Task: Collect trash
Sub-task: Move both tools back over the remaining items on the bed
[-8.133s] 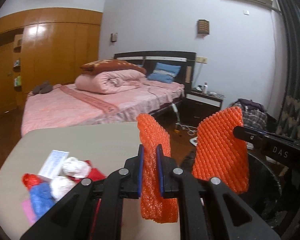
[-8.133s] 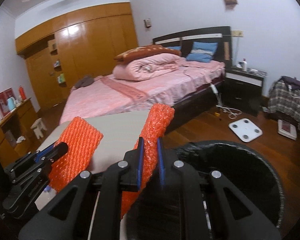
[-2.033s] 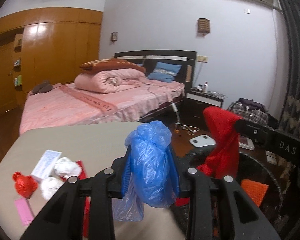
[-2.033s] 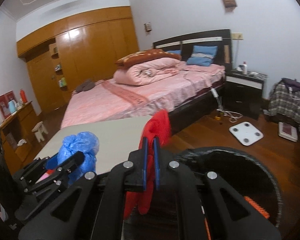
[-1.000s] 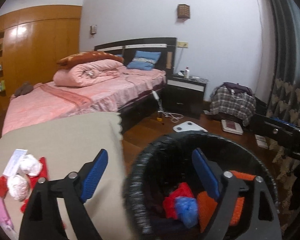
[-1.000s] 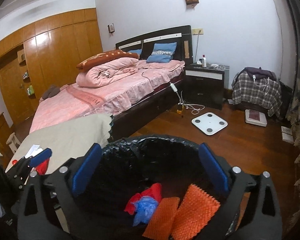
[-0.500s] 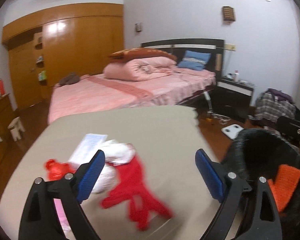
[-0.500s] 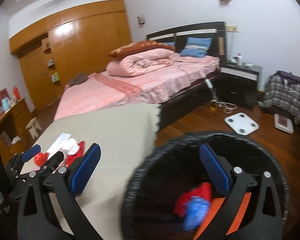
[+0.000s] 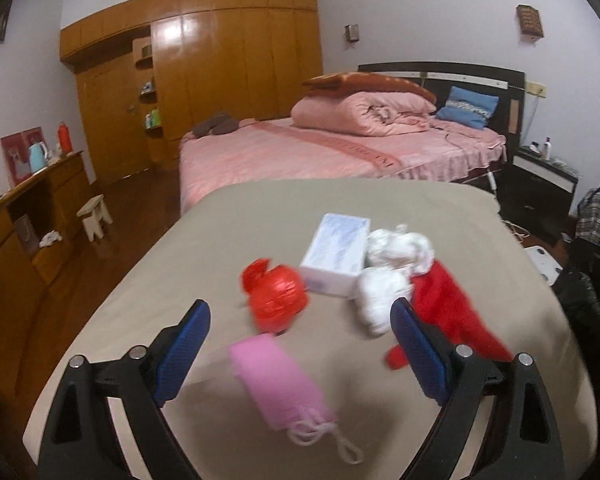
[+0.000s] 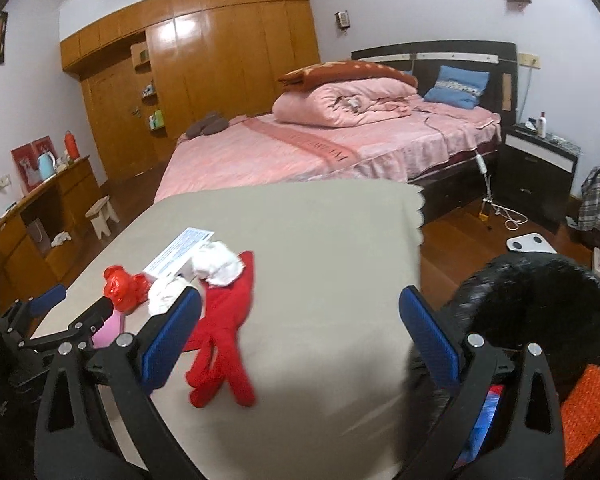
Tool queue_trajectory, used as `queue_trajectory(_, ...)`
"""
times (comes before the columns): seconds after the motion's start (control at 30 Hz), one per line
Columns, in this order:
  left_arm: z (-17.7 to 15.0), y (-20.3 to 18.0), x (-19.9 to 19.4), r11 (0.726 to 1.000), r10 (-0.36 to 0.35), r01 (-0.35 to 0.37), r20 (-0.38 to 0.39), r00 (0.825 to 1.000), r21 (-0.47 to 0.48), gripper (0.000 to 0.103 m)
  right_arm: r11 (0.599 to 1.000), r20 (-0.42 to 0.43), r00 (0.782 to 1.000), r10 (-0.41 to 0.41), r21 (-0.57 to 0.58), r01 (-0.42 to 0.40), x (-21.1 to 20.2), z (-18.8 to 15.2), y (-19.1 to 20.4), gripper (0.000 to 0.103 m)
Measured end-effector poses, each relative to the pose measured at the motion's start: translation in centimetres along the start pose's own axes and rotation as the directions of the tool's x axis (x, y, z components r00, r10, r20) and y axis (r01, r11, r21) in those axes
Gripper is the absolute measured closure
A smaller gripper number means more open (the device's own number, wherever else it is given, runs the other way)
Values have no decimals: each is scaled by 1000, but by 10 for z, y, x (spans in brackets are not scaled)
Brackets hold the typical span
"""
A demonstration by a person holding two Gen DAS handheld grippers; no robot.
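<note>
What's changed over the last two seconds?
Both claws let go over the bin: the left claw dropped its blue bag, the right claw its red cloth. Both have swung back over the table, open and empty. The pink pouch, red ball, box, white wads and red cloth stayed put.

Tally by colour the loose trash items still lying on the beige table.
Red: 2, crumpled red wrapper and red cloth
White: 3, white box and two white wads
Pink: 1, pink pouch
Total: 6
</note>
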State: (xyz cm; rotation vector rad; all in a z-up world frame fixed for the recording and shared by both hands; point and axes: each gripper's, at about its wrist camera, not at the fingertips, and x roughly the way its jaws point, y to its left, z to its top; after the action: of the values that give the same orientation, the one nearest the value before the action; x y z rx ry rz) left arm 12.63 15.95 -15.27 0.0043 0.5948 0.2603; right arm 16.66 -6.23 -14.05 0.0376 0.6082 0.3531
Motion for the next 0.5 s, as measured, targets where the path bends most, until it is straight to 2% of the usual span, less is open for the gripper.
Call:
queue_trajectory(0.23,-17,19,9,1000,14,-15,-57,998,-13,14,1000,-28,1000,5,-16,-5,15,-14,17,7)
queue_trajectory(0.5,-27,26,21,999,0,-5,-112,994,-41,22,999,-60,998,0,-32,-2,26,-26,26,7)
